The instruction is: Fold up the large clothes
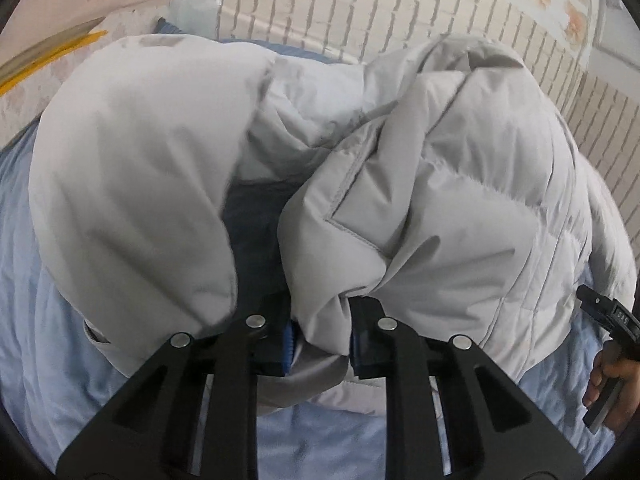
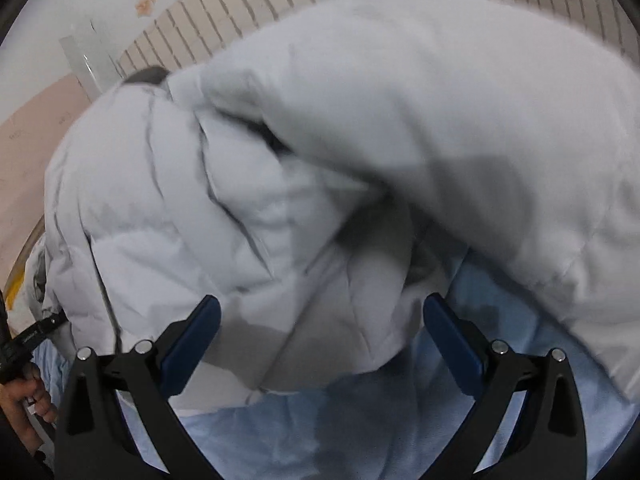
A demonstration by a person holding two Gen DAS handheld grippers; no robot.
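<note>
**Puffy grey coat, pinched at one edge**

From the left wrist: the left gripper point(image 1: 320, 344) is pinching a bunched edge of the grey padded jacket point(image 1: 440, 208), which is heaped on the pale blue bedsheet point(image 1: 60, 320). It looks light, soft and springy, with a smooth shell that could slip; stitched hems and seams seem the surest hold.

From the right wrist: the right gripper point(image 2: 320, 344) stands spread, nothing between its pads, the jacket's lower edge just ahead. No containers are in sight.
</note>
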